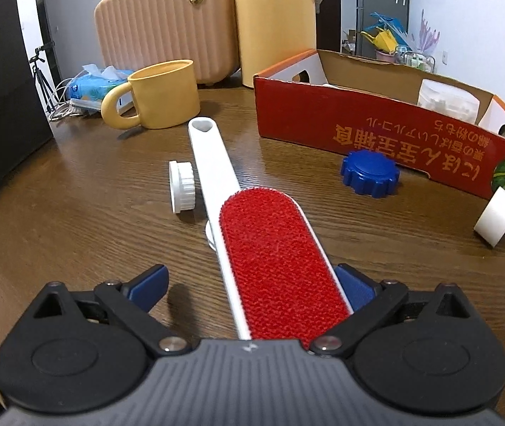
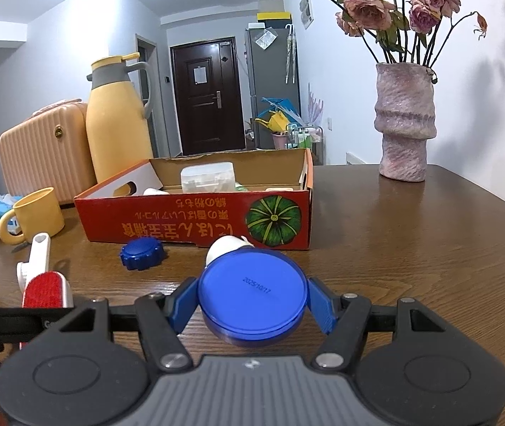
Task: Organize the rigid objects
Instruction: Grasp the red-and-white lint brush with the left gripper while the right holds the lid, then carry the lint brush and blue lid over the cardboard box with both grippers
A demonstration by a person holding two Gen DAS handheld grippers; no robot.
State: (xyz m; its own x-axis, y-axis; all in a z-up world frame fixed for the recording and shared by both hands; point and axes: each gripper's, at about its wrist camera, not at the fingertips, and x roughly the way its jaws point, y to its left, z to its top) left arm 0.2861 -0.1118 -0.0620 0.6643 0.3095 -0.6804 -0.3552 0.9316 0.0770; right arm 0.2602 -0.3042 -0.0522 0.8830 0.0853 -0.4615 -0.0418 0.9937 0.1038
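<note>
A lint brush [image 1: 277,259] with a red pad and a long white handle lies on the brown table [image 1: 75,213], handle pointing away. My left gripper [image 1: 252,277] straddles its red end, open wide; the left pad stands clear of the brush and the right finger [image 1: 357,289] sits close beside it. My right gripper [image 2: 252,301] is shut on a flat round blue lid [image 2: 252,293], gripped at both edges above the table. A red cardboard box [image 2: 188,220] stands open behind, with a clear plastic tub [image 2: 208,176] inside.
A scalloped blue cap [image 1: 369,174], a ribbed white cap [image 1: 181,186] and a small white cylinder [image 1: 497,220] lie loose on the table. A yellow mug [image 1: 163,94], yellow thermos [image 1: 273,21], peach case [image 1: 167,28] and tissue pack [image 1: 96,85] stand behind. A vase [image 2: 405,120] stands far right.
</note>
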